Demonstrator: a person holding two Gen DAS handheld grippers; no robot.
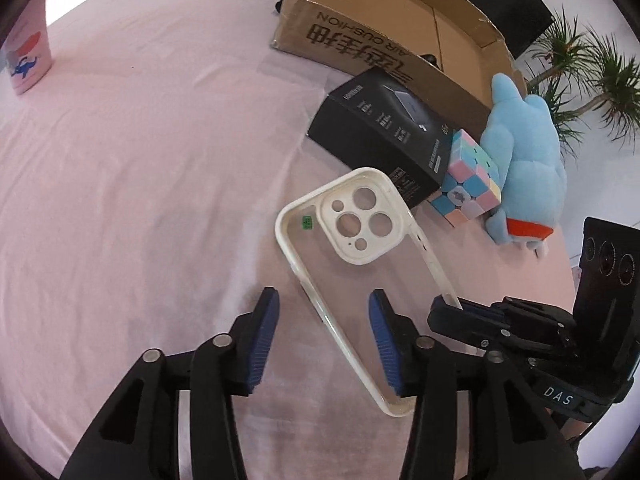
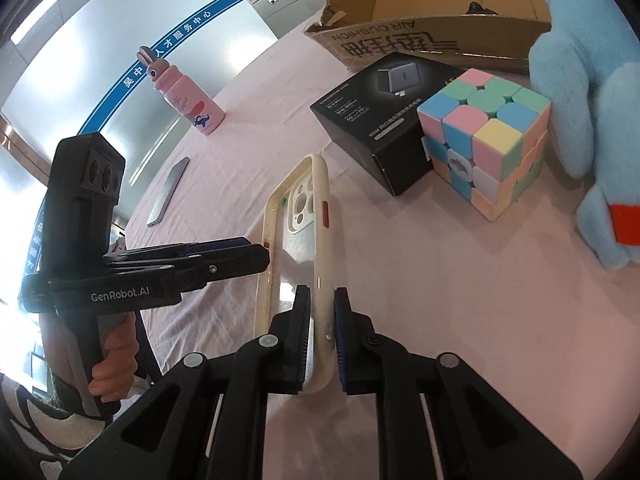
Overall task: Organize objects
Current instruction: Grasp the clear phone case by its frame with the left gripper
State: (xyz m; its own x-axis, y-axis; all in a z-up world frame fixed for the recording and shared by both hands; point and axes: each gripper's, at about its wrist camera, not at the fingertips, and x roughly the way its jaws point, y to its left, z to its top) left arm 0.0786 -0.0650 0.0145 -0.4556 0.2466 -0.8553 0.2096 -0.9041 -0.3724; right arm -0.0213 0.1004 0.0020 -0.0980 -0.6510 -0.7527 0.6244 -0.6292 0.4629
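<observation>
A cream phone case [image 1: 360,220] with a clear back is held off the pink cloth. My right gripper [image 2: 322,300] is shut on its long right rim near the lower end; in the left wrist view the right gripper [image 1: 448,304] comes in from the right. My left gripper [image 1: 322,308] stands open, with the case's left rim running between the blue pads and touching neither. In the right wrist view the left gripper [image 2: 266,256] points at that rim from the left. The phone case [image 2: 298,208] stands tilted on its edge there.
Behind the case lie a black box [image 1: 380,132], a pastel cube [image 1: 468,176], a blue plush toy [image 1: 524,160] and an open cardboard box [image 1: 360,40]. A pink bottle [image 2: 188,100] and a flat grey phone [image 2: 168,192] sit at the left. A hand [image 2: 112,368] holds the left gripper.
</observation>
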